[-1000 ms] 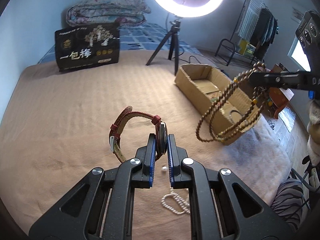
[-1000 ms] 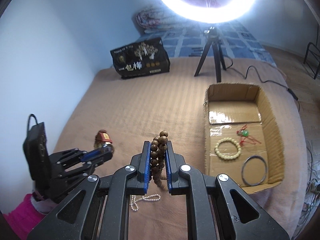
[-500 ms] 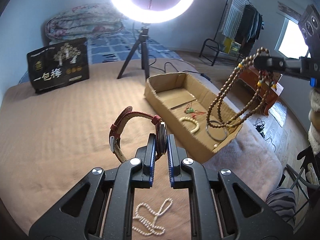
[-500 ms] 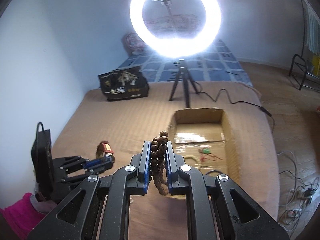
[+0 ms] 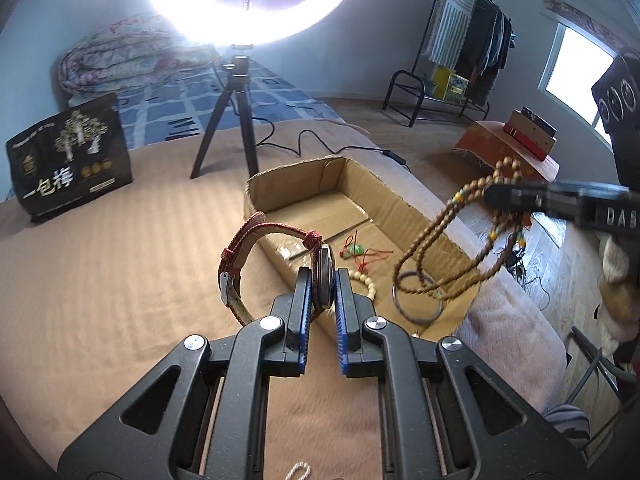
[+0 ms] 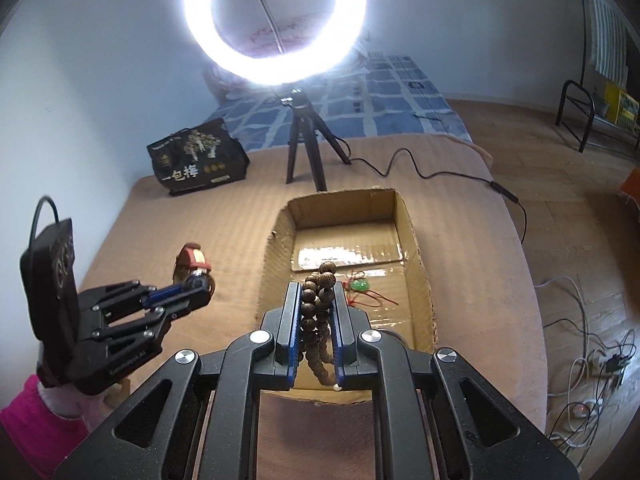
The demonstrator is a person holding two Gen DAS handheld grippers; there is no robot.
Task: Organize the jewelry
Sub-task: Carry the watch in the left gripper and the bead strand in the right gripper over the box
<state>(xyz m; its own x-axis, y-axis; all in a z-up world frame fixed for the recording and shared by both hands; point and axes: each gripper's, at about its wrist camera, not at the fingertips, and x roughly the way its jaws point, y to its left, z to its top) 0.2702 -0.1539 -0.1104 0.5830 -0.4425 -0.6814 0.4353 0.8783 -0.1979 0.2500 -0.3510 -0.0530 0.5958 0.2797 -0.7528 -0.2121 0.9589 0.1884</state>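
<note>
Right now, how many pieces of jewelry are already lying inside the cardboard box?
3 visible in the cardboard box: a green pendant on red cord, a pale bead bracelet and a metal bangle. The grippers cover part of the floor, so more may be hidden.

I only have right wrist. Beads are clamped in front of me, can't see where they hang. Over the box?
Observer: Yes. In left wrist the beads dangle from the right gripper in long loops above the box's near end.
Operator: What's under them?
Observer: A metal bangle, lying on the box floor below the loops.
Operator: Left gripper's load? I see only a red bit.
Observer: A watch with a red strap; the left gripper is shut on its case, strap looped to the left.
</note>
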